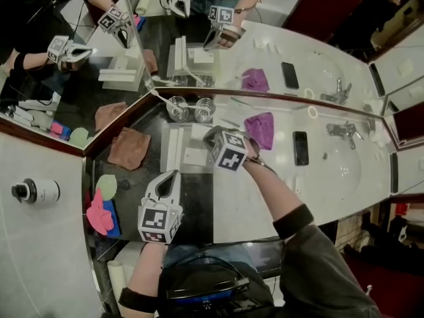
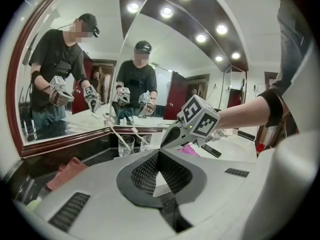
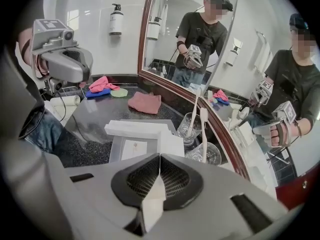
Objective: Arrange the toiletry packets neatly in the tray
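A grey tray (image 1: pixel 207 167) on the dark counter holds white toiletry packets: a long box (image 1: pixel 173 148) on its left and a flat packet (image 1: pixel 195 156) beside it. My right gripper (image 1: pixel 209 138) hangs over the tray's right side, pointing steeply down. In the right gripper view its jaws (image 3: pixel 160 159) are shut on a thin white packet (image 3: pixel 154 201), with the tray (image 3: pixel 116 149) and long box (image 3: pixel 135 129) below. The left gripper (image 1: pixel 171 175) sits just in front of the tray. Its jaws (image 2: pixel 159 156) are shut with nothing in them, and the right gripper (image 2: pixel 168 140) shows beyond them.
Two glasses with toothbrushes (image 1: pixel 177 108) (image 1: pixel 204 109) stand behind the tray against the mirror. A brown cloth (image 1: pixel 129 148) lies to the left, with pink and blue sponges (image 1: pixel 101 214) nearer. A purple cloth (image 1: pixel 260 128), a phone (image 1: pixel 301 148) and the faucet (image 1: pixel 343 131) lie to the right.
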